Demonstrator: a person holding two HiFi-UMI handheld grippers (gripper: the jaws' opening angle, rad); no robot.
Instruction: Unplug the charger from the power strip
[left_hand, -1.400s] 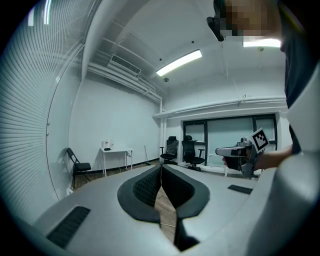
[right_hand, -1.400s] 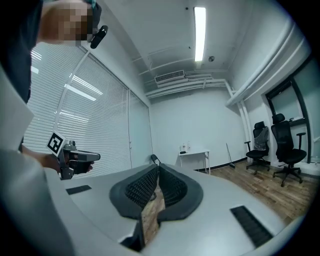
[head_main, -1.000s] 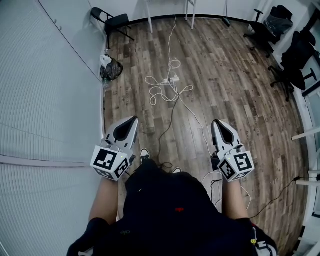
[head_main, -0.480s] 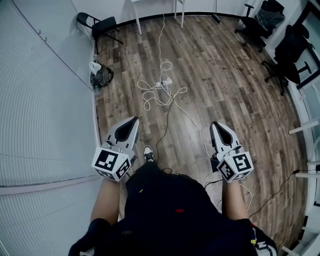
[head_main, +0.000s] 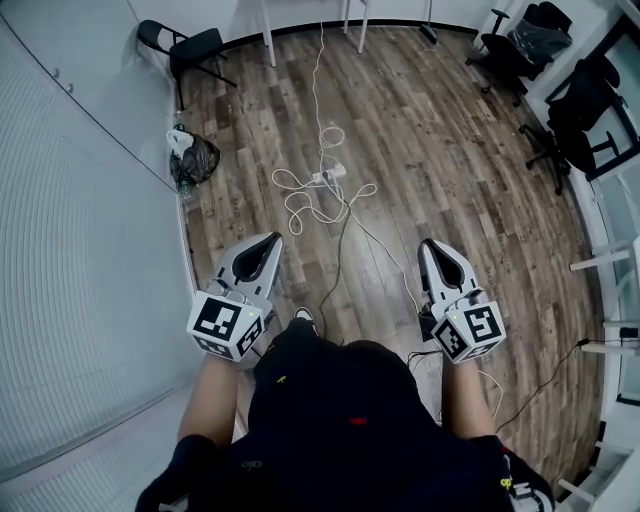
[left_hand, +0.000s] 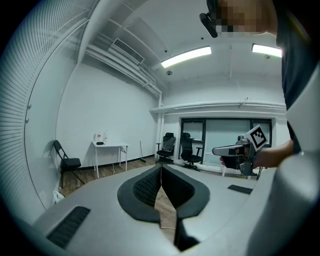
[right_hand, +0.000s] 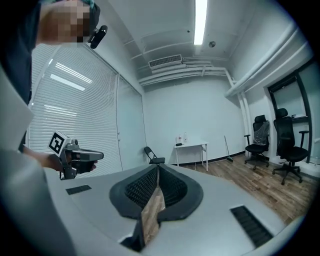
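Both shut tight with nothing inside, left gripper (head_main: 268, 243) and right gripper (head_main: 429, 247) side by side, well apart from the power strip (head_main: 325, 177) among white cords (head_main: 299, 206).

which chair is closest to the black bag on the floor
The black folding chair by the left wall, just beyond the black bag; the wheeled office chairs stand across the room on the right.

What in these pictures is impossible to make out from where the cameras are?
- Head view: the charger, too small to tell apart on the power strip among the white cables.
- Gripper views: the power strip, hidden behind the left gripper and right gripper themselves.
- Head view: what the black bag holds, too small and dark.
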